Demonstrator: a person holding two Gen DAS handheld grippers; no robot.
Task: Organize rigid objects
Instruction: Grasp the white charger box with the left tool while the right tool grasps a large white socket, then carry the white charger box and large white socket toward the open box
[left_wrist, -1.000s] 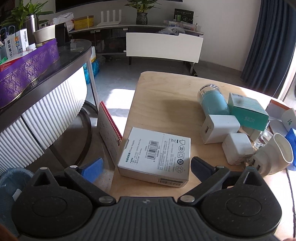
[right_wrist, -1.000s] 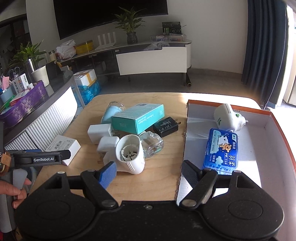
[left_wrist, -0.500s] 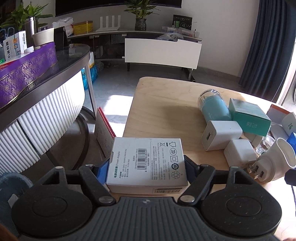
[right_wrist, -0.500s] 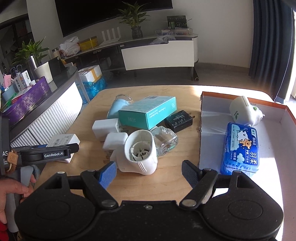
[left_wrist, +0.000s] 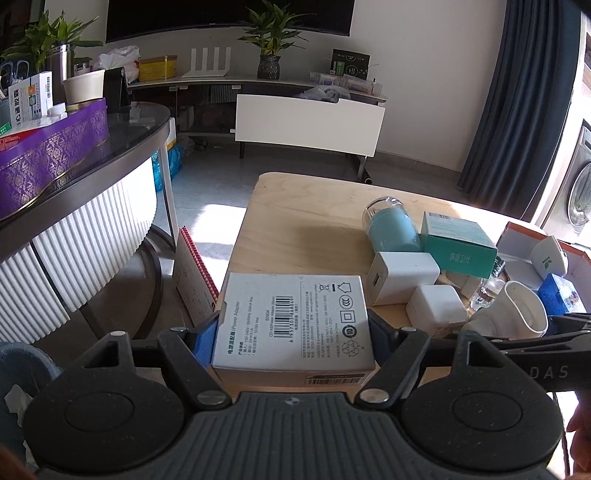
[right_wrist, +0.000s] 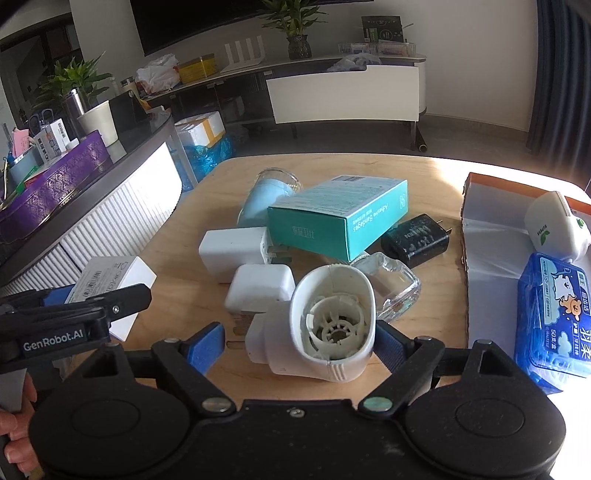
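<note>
The white power-adapter box (left_wrist: 293, 325) covers the inner faces of the left gripper's blue pads, so only their outer edges show. In the right wrist view the teal carton (right_wrist: 338, 214) lies over part of the pale blue jar (right_wrist: 258, 199) and the plug end of a white charger (right_wrist: 232, 251). The blue packet (right_wrist: 557, 317) and the orange-rimmed tray (right_wrist: 480, 229) run off the right edge, and the packet's small print is too fine to read.
</note>
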